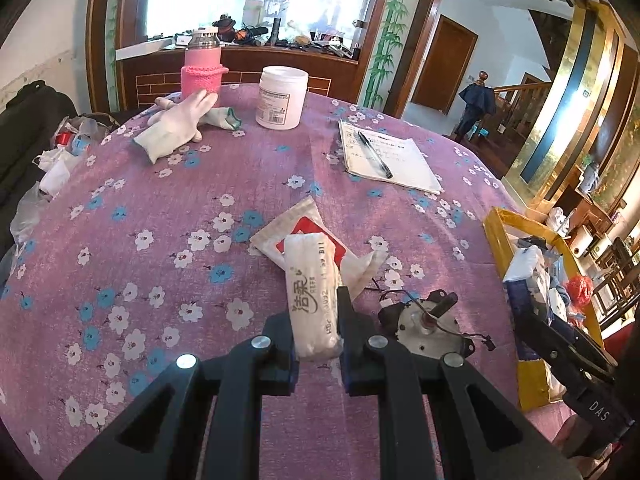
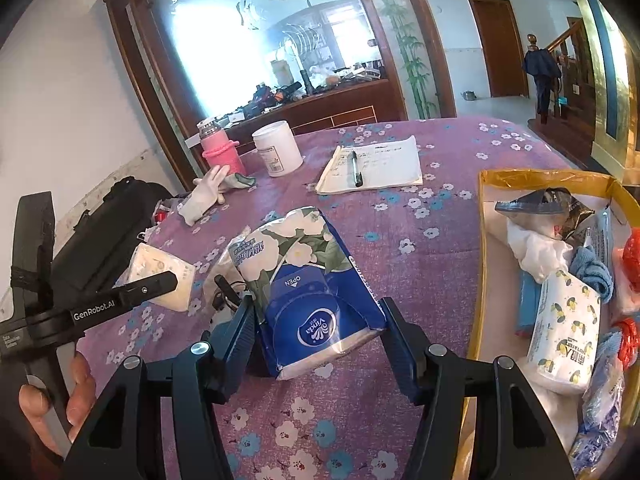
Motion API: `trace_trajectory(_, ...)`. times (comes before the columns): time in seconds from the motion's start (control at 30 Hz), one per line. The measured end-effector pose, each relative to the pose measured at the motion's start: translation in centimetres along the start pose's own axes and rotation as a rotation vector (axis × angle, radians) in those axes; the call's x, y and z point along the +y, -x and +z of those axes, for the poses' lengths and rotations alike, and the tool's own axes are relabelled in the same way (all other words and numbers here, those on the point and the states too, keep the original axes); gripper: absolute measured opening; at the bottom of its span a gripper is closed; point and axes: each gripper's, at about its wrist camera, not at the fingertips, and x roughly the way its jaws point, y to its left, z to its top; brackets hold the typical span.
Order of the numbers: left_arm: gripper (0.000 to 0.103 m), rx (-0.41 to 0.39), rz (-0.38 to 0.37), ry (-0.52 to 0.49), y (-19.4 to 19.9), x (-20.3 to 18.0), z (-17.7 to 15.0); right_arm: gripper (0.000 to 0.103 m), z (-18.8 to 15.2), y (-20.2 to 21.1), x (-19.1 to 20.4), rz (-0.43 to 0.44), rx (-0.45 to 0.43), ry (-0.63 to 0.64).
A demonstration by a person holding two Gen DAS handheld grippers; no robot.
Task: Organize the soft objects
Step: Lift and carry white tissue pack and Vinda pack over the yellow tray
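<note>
My left gripper (image 1: 318, 328) is shut on a small white tissue pack (image 1: 310, 292) with Chinese print, above the purple flowered tablecloth (image 1: 160, 220). Under its far end lies a flat white packet with a red label (image 1: 304, 236). My right gripper (image 2: 316, 320) is shut on a blue and white Vinda tissue pack (image 2: 308, 280) with a floral top. To its right stands a yellow-rimmed box (image 2: 480, 240) that holds several soft items, among them a lemon-print tissue pack (image 2: 564, 332) and a blue cloth (image 2: 592, 272). White gloves (image 1: 180, 120) lie at the far left.
A small motor with wires (image 1: 424, 320) lies right of the left gripper. A pink bottle (image 1: 202, 68), a white jar (image 1: 282, 96) and a notepad with a pen (image 1: 384, 156) stand at the far side. A black bag (image 2: 108, 240) and plastic bags sit off the left edge.
</note>
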Motion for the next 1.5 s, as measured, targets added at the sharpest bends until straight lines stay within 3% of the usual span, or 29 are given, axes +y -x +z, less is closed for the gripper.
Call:
trace_trajectory(0.5,0.014,-0.097,0.048,-0.138,1.6,-3.7,-1.2,0.065,0.1,0.9,0.2,-0.026,-0.035,0.010)
trace_trajectory(0.77,0.015,-0.189,0.142,-0.226,2.6,-5.5,-2.1,0.065,0.1,1.1,0.3,-0.022,-0.044,0.009)
trace_trajectory(1.07,0.015,-0.270,0.199,-0.275,3.5,-6.9,-2.8,0.065,0.2,1.2,0.0,-0.028,-0.054,-0.003)
trace_trajectory(1.5,0.015,-0.314,0.252,-0.303,4.0,-8.7,-3.1,0.065,0.9,3.0,-1.6,-0.045,-0.110,-0.043)
